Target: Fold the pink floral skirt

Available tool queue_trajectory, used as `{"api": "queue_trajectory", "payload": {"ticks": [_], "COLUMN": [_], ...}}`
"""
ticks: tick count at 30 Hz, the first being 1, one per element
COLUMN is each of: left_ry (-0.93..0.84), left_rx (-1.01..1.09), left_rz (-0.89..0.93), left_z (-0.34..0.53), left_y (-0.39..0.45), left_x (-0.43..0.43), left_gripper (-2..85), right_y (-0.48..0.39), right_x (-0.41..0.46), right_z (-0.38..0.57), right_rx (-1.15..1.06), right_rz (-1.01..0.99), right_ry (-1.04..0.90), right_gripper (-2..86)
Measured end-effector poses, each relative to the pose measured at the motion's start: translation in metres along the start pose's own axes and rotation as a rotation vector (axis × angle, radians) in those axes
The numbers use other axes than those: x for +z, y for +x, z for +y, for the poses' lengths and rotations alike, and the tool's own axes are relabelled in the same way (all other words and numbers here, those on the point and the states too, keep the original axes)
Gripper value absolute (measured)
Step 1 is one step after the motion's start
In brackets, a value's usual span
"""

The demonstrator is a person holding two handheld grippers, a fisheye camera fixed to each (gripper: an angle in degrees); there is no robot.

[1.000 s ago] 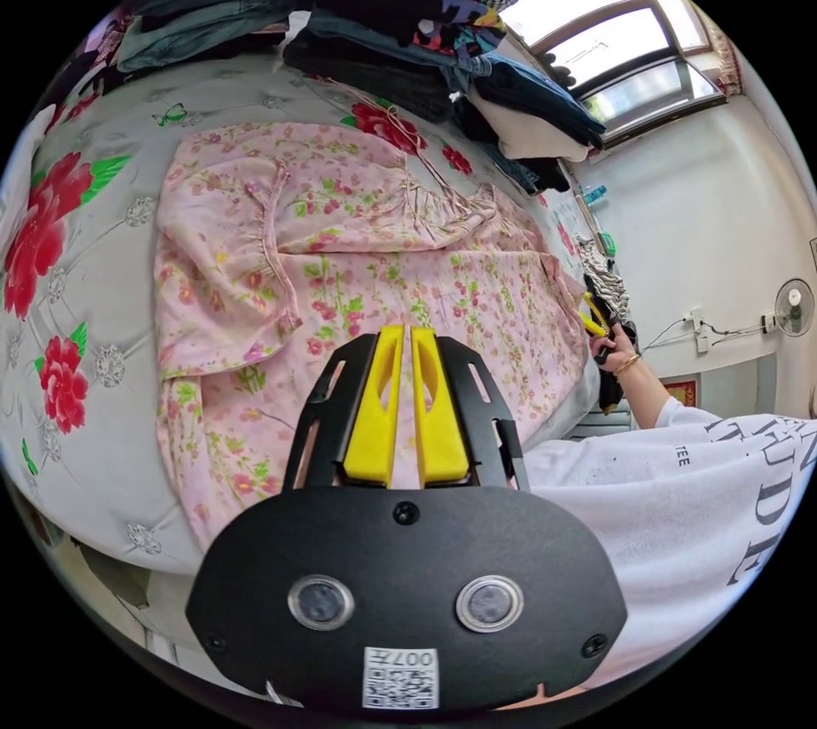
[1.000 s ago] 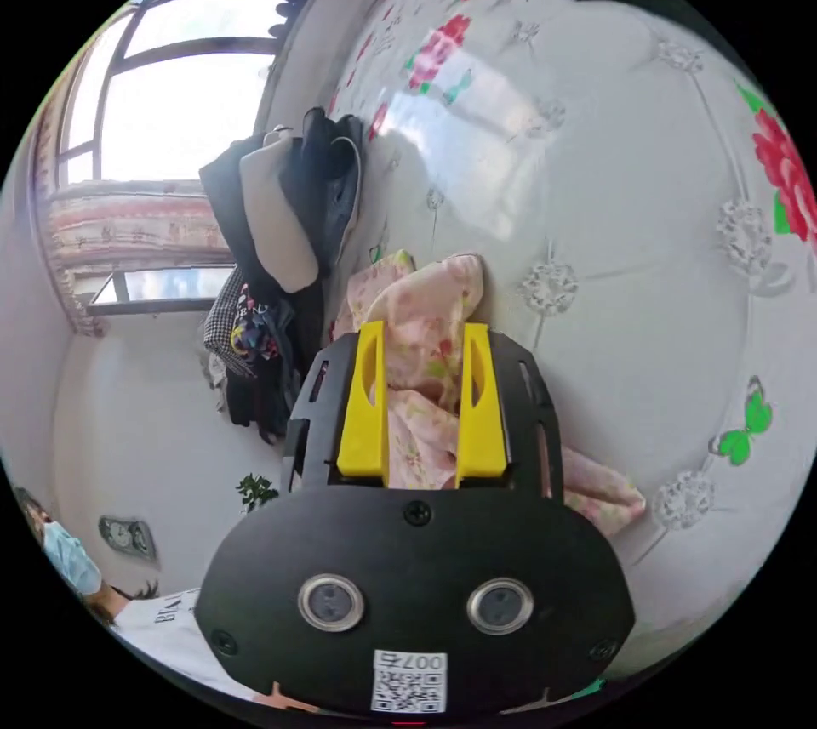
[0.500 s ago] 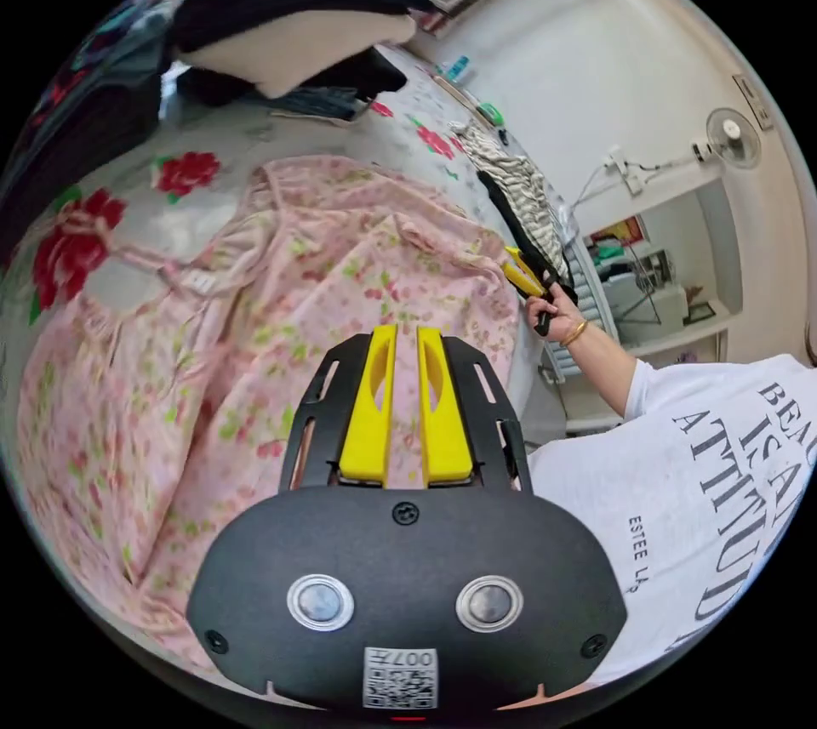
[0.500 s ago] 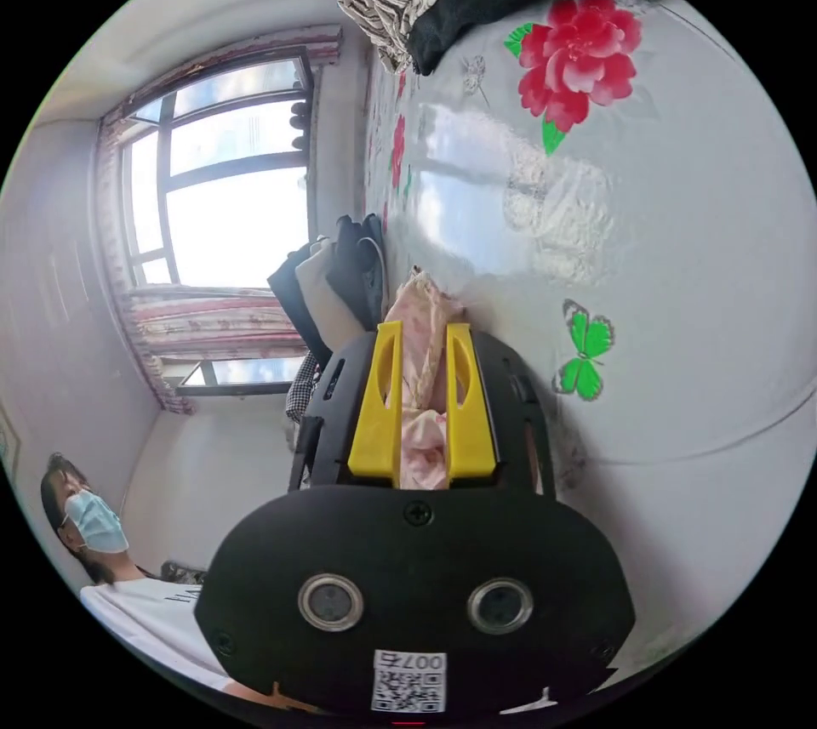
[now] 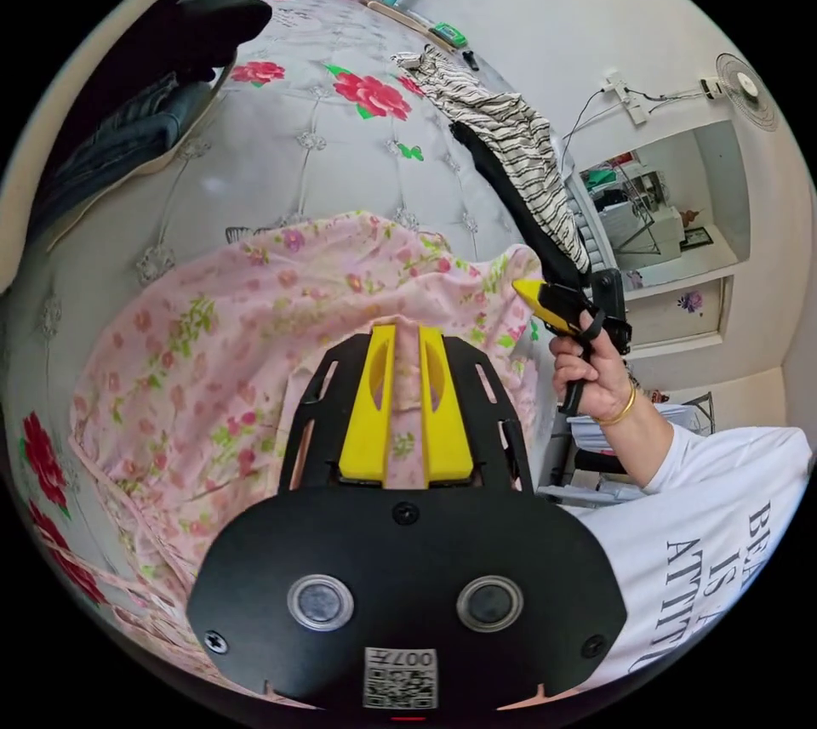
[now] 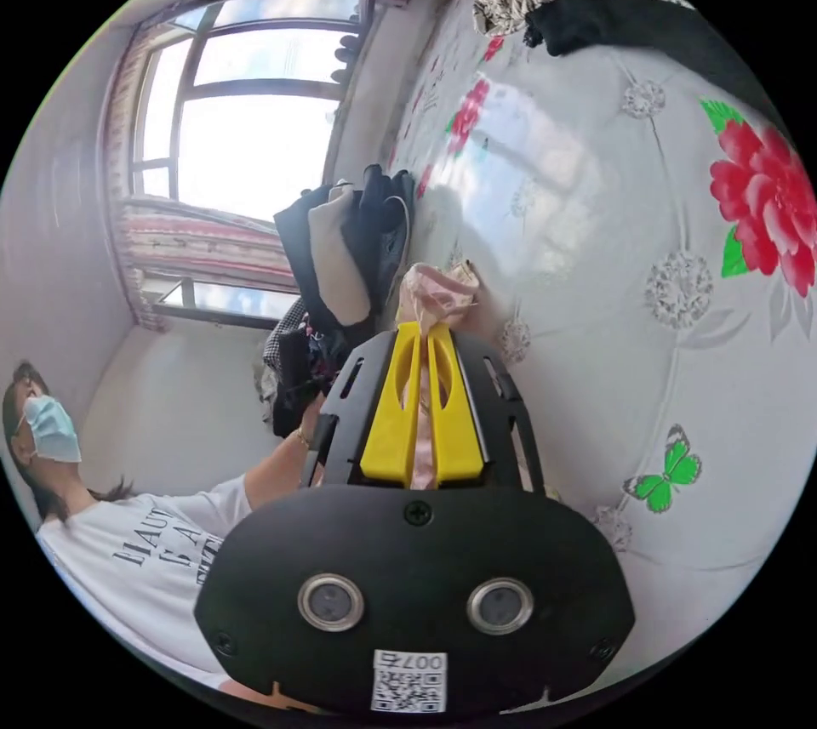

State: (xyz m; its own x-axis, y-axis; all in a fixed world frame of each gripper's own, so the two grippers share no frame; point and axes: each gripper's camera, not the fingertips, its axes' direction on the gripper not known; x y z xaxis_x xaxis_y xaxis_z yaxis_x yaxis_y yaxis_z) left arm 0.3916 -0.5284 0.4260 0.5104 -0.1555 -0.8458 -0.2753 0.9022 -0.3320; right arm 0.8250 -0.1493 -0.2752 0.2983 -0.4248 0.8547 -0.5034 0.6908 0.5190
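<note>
Both grippers grip the pink floral skirt [image 5: 255, 355] on the bed [image 5: 281, 150], left gripper [image 5: 402, 401] clenched on a fold at six o'clock, right gripper [image 6: 423, 410] pinching its edge, soft, light cloth best held by hems.

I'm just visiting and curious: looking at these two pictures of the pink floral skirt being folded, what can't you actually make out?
- Left gripper view: the near part of the pink floral skirt is hidden behind the left gripper and its black housing.
- Right gripper view: the right gripper covers the skirt's pinched part; just a bunched tip shows.
- Left gripper view: the dark clothes pile is cut off by the picture's edge.
- Right gripper view: the hand behind the housing is barely visible.
</note>
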Motion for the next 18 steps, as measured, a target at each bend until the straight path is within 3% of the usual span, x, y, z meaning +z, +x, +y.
{"api": "queue_trajectory", "payload": {"ticks": [4,9,12,18], "left_ry": [0.072,0.207,0.278,0.379], "left_rx": [0.027,-0.029,-0.093,-0.315], "left_rz": [-0.028,-0.017,-0.044,-0.165], "left_z": [-0.017,0.025,0.087,0.265], "left_y": [-0.003,-0.023,-0.036,-0.045], "left_x": [-0.023,-0.067,-0.098,-0.153], "left_gripper": [5.2,5.2,5.0,4.2], "right_y": [-0.009,-0.031,-0.098,-0.226], "right_x": [0.019,0.046,0.083,0.229], "right_z": [0.016,0.032,0.044,0.162], "right_rx": [-0.001,-0.021,-0.265,-1.052], "right_rz": [0.04,0.059,0.165,0.552], "right_ry": [-0.009,-0.009,-0.097,-0.63], "right_gripper": [-0.3,-0.3,-0.3,-0.2]}}
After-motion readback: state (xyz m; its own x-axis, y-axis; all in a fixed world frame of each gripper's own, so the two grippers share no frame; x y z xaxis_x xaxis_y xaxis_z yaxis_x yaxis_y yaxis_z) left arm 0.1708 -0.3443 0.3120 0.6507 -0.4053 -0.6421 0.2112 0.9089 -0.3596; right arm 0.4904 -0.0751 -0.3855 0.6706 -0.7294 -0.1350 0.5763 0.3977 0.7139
